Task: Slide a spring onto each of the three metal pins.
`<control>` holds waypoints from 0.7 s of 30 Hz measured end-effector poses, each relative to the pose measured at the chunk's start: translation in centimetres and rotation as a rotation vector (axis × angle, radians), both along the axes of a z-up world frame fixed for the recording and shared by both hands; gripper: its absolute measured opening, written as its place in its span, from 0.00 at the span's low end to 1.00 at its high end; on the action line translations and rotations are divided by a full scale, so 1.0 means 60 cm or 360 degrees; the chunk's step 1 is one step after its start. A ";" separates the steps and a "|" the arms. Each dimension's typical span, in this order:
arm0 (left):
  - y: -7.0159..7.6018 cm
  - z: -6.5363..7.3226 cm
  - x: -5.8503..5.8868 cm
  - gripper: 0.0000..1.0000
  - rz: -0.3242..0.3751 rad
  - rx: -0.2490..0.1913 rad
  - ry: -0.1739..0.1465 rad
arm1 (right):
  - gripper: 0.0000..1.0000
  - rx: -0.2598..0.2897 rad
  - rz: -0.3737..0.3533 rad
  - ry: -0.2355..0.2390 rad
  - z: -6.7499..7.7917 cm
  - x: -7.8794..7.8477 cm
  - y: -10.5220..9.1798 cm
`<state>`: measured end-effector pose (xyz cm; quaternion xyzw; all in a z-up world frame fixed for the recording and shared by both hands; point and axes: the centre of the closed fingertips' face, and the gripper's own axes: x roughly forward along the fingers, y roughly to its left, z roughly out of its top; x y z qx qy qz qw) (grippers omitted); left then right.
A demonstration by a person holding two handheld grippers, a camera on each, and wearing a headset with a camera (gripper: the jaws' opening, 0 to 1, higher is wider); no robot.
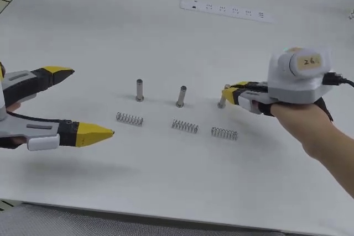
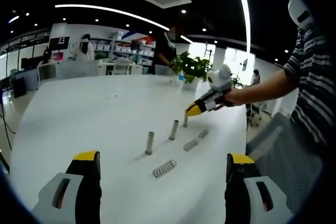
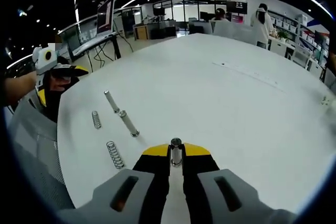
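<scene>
At 3 o'clock on the table, the right gripper seems clamped on the end pin. At 9 o'clock the left gripper gapes open; springs lie flat.

The left gripper has two long, tapered jaws. They are black along the shank, bright yellow at the pointed tips, and mounted on pale grey bodies with dark slotted insets. The right gripper is built in the same yellow, black and pale grey, and a black cable leaves its rear. A dark band, perhaps a strap or a glove edge, sits beside the right hand. In the left gripper view the person wears a short sleeve striped dark and white.
</scene>
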<state>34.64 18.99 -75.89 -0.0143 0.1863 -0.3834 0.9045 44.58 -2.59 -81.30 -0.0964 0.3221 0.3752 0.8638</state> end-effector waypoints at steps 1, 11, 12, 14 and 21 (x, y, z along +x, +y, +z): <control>0.000 0.000 0.000 0.97 0.0000 0.0000 0.0001 | 0.05 0.0007 -0.0009 0.0006 0.000 0.000 -0.001; 0.002 0.001 -0.001 0.97 0.0003 -0.0009 0.0001 | 0.06 -0.0004 0.0012 0.0001 -0.001 -0.013 0.001; 0.002 0.001 -0.001 0.97 0.0003 -0.0009 0.0001 | 0.06 -0.0012 0.0016 -0.0003 -0.001 -0.013 0.001; 0.002 0.002 0.000 0.97 0.0002 -0.0007 -0.0001 | 0.06 -0.0013 0.0019 -0.0001 -0.001 -0.013 0.001; 0.001 0.004 0.000 0.97 -0.0003 -0.0011 -0.0004 | 0.13 -0.0010 0.0028 0.0012 -0.007 -0.019 0.000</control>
